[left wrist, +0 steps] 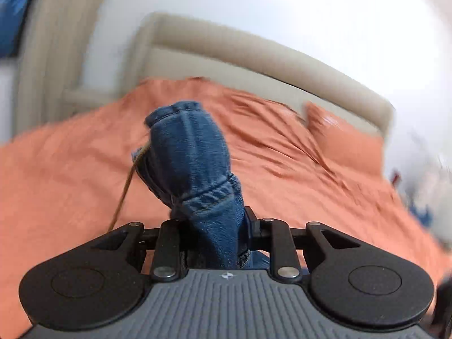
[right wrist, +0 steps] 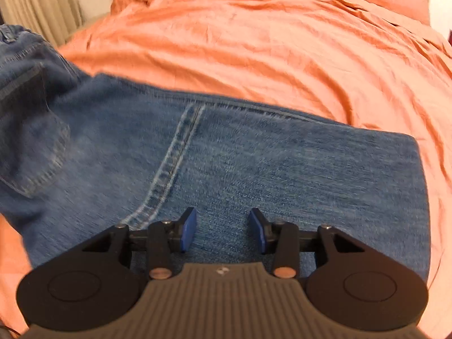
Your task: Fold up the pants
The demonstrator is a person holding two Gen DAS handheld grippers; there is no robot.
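Blue denim pants (right wrist: 254, 163) lie spread across an orange bedspread (right wrist: 254, 42), with a stitched seam running up the middle and a back pocket (right wrist: 31, 147) at the left. In the right wrist view my right gripper (right wrist: 223, 226) hovers just over the flat denim, its blue pads apart with nothing pinched between them. In the left wrist view my left gripper (left wrist: 214, 226) is shut on a bunched, hemmed end of the pants (left wrist: 189, 152), which sticks up above the bed. A brown thread (left wrist: 127, 186) dangles from that bunch.
The orange bedspread (left wrist: 70, 169) is wrinkled all over. A beige padded headboard (left wrist: 254, 53) stands at the far end, with an orange pillow (left wrist: 347, 141) in front of it. Beige curtains (right wrist: 36, 5) hang beyond the bed's left side.
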